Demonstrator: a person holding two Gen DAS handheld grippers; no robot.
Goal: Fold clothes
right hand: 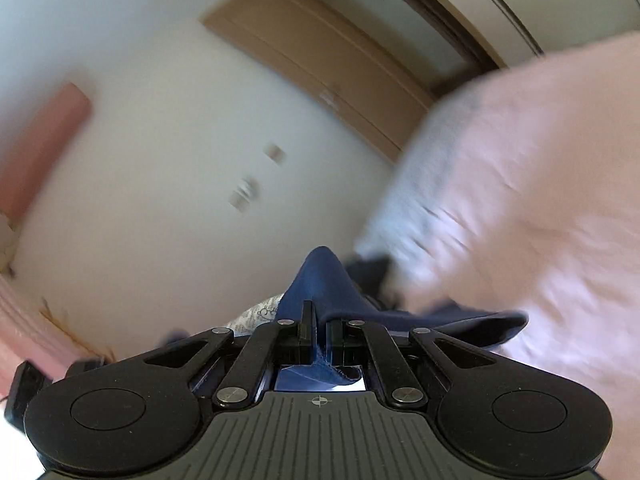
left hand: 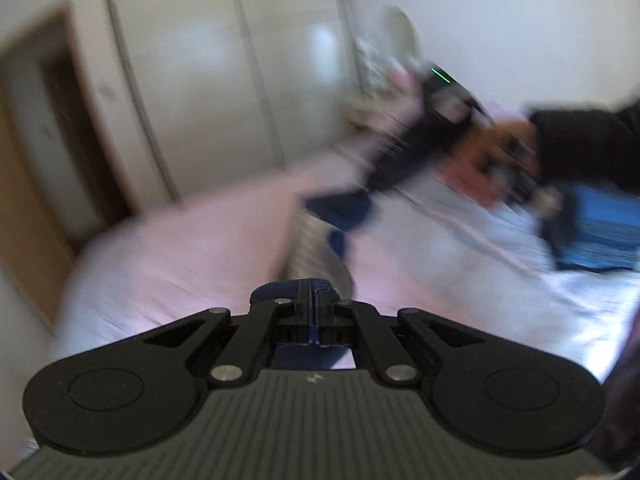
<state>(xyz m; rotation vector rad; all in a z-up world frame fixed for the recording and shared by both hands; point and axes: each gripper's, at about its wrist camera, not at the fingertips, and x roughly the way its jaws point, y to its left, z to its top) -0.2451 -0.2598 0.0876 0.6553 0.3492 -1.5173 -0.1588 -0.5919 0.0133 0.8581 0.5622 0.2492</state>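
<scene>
One navy garment (right hand: 320, 280) is the task item, pinched at two points, one by each gripper. In the right wrist view its cloth rises in a peak above the right gripper (right hand: 318, 326), whose two jaws are clamped onto a fold of it; a further flap of the same cloth trails off to the right, over the pink bedsheet (right hand: 540, 200). In the left wrist view the left gripper (left hand: 311, 300) is likewise clenched on a navy edge, a thin strip of fabric visible between the two closed jaws. From there the garment (left hand: 340, 208) runs away across the bed to the other gripper, which shows as a dark blurred shape held by one hand (left hand: 492, 152) in a dark sleeve.

Both views are motion-blurred.

Surroundings, counted: one bed with a pink sheet (left hand: 180, 248); one blue striped item (left hand: 600, 232) lying on the bed at right, identity unclear; one run of white wardrobe doors (left hand: 200, 80) behind the bed; one wooden door frame (left hand: 24, 200) at left. Right wrist view: one wooden door (right hand: 328, 68), one white wall (right hand: 160, 160) carrying two small plates, one pink roll (right hand: 44, 140) at far left.
</scene>
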